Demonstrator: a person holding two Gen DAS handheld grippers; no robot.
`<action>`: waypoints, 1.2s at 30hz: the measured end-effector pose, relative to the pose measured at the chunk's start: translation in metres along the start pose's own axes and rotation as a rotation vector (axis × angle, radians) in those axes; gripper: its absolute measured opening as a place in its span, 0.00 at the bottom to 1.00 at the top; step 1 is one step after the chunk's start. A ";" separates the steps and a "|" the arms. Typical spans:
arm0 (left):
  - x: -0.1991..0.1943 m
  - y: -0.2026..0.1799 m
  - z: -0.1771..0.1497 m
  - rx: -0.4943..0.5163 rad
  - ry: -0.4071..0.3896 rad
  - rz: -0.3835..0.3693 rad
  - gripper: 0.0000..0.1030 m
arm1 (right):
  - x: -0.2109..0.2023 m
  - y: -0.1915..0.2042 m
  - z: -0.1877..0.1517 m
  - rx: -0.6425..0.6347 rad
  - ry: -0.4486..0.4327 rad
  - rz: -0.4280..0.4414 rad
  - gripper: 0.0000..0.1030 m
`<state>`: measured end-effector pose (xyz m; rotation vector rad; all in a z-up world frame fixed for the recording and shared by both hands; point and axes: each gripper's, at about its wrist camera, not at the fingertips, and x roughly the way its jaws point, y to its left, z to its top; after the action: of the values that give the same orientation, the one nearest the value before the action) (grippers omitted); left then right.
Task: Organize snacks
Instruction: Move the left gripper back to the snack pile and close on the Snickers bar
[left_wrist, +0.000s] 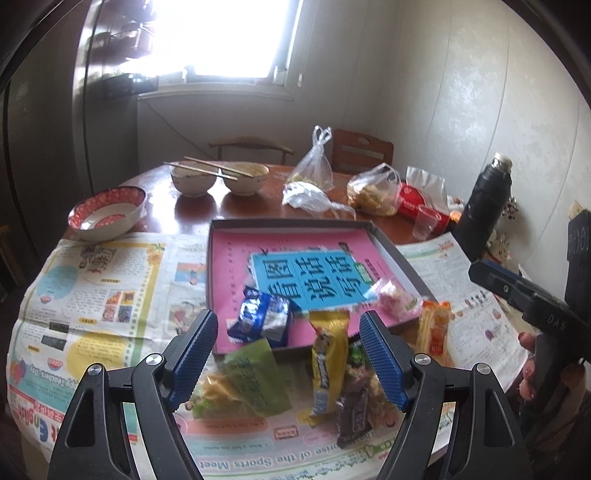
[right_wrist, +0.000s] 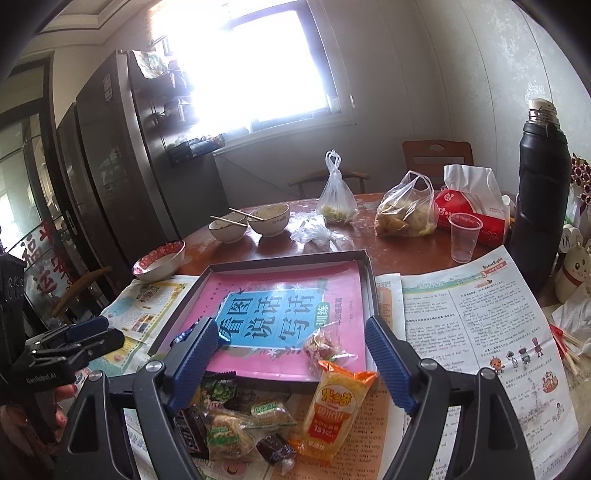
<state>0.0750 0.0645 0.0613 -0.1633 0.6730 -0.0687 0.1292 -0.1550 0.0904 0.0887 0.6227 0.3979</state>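
Both the left gripper (left_wrist: 286, 334) and right gripper (right_wrist: 291, 341) are hovering open, empty. Two packets are lying ahead in the shallow dark cardboard tray (left_wrist: 221, 236); most crinkly wrapped snacks (right_wrist: 236, 417) are waiting below the fingers.

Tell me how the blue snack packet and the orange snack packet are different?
The blue snack packet lies crumpled inside the tray; the orange snack packet lies flat outside it on the newspaper. The blue one looks short, the orange one long. Neither is held.
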 end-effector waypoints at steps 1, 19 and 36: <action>0.001 -0.002 -0.003 0.005 0.007 0.001 0.78 | -0.001 0.000 -0.001 -0.002 0.002 0.000 0.79; 0.016 -0.029 -0.032 0.052 0.094 0.012 0.78 | -0.011 -0.001 -0.016 -0.002 0.016 0.000 0.80; 0.025 -0.032 -0.053 0.071 0.170 0.015 0.78 | -0.014 -0.006 -0.027 0.004 0.044 -0.014 0.80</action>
<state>0.0610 0.0229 0.0111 -0.0845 0.8399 -0.0921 0.1051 -0.1670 0.0747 0.0794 0.6668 0.3863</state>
